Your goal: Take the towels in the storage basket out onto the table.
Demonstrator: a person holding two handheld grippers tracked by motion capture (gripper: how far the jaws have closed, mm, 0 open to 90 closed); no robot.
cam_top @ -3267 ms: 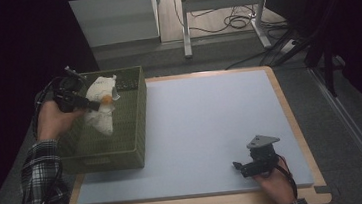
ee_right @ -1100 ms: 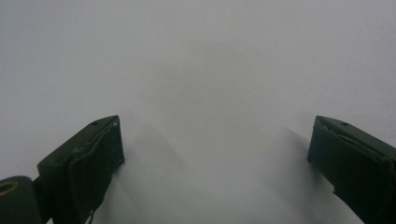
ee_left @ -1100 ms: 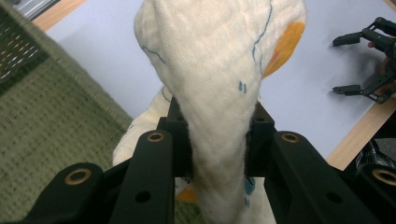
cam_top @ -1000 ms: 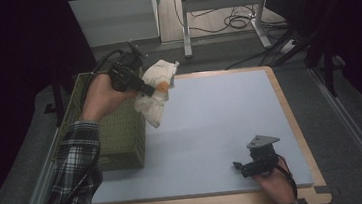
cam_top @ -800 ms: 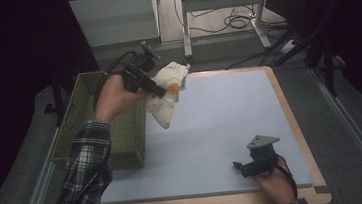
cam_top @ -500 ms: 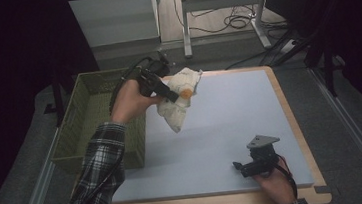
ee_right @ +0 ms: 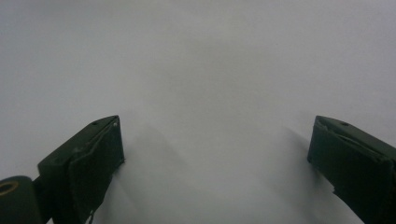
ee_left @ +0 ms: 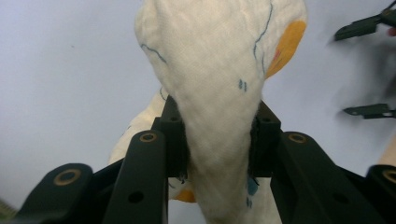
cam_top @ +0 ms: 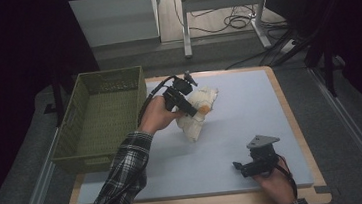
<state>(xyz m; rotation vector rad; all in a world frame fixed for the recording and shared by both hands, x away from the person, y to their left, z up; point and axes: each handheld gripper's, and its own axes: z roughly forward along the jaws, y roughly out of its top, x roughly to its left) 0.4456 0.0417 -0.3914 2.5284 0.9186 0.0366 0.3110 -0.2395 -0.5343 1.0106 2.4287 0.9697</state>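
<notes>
A cream cloth (cam_top: 204,98) with an orange patch and thin blue marks hangs from my left gripper (cam_top: 198,111) over the middle of the pale blue mat (cam_top: 249,100), its lower end touching the mat. In the left gripper view the cloth (ee_left: 215,70) is bunched between the two pads, which still press on it; the jaws have just been opening a little. My right gripper (cam_top: 237,166) rests at the mat's front right, pointing left. Its jaws stand wide open over bare mat (ee_right: 215,140).
An olive-green mesh basket (cam_top: 89,156) stands at the table's left edge, just left of my left hand. A wooden border (cam_top: 298,136) frames the mat. Beyond the table are a white desk's legs and cables on the floor (cam_top: 231,22).
My left hand has carried the cloth out of the basket, rightward and down onto the mat. The right gripper has stayed put.
</notes>
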